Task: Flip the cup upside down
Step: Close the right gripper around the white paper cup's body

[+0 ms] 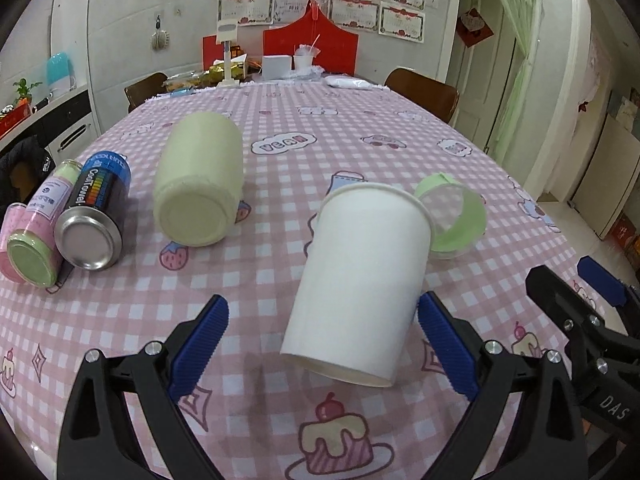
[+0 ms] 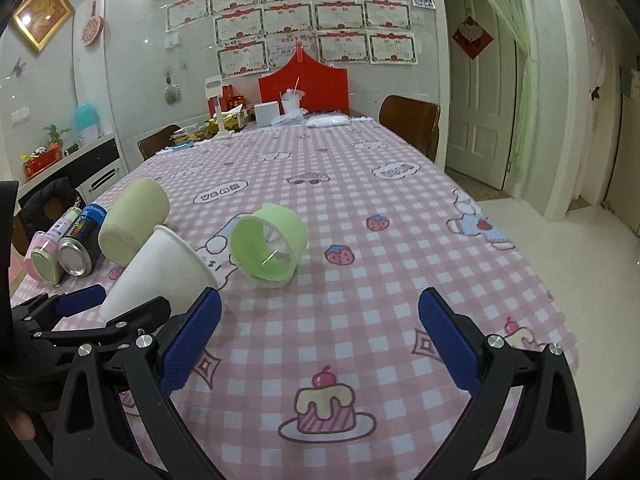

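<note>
From the left wrist camera, the white paper cup (image 1: 360,280) lies on its side on the bench (image 1: 400,148), which is covered by a pink-and-white checked cloth. The cup's base points toward the camera and its rolled rim away. The left gripper (image 1: 322,336) is spread wide with the cup's lower body in the gap. The right blue ribbed pad sits just beside the cup wall, possibly touching, while the left pad is well apart from it, so nothing is clamped. Just beyond the rim lies a light green plastic cup (image 1: 454,220) on its side. Further left lie a pale green cylindrical container (image 1: 200,184), a dark blue metal can (image 1: 94,220) and a pink-and-green tube (image 1: 30,240). The right gripper shows at the right edge.

From the right wrist camera, the right gripper (image 2: 320,340) is also wide apart and empty, hovering over bare cloth. The white cup appears at the left between the left gripper's fingers, clear of the green cup.

The step in hand looks like the grasp: the left gripper is bracketing the cup. The next move calls for centring, then closing gently on the thin wall so it does not crush. After that comes lifting and rotating so the rim faces down, and setting it on open cloth away from the green cup.
</note>
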Available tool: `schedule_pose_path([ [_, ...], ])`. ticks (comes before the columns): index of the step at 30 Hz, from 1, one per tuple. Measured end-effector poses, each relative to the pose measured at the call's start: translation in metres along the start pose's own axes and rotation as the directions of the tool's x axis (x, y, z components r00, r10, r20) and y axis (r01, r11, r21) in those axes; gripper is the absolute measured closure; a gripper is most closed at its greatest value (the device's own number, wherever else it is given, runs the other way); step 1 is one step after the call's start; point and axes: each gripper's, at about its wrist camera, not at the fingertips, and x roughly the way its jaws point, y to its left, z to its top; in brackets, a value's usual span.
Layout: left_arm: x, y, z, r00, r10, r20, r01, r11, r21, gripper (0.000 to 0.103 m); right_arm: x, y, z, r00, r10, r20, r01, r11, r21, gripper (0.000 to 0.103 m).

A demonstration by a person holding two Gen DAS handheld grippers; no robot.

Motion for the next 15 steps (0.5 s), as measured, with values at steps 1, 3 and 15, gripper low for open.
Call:
schedule_pose_path([
  [1,0.001,0.000,0.000,1.000,0.000,0.000,0.000,1.000,0.001,0.011,0.001,0.001,0.000,1.000,0.006,-0.003,-0.006,1.000,0.002,0.008],
  [3,0.003,0.000,0.001,1.000,-0.004,-0.002,0.004,1.000,0.002,0.022,0.002,0.006,-0.001,1.000,0.013,-0.010,-0.013,1.000,-0.005,0.008],
  [15,-0.028,0.036,-0.010,0.999,0.042,0.033,-0.041,0.999,-0.018,0.043,0.004,0.051,0.000,0.997,0.072,-0.024,-0.073,0.996,-0.053,0.008],
])
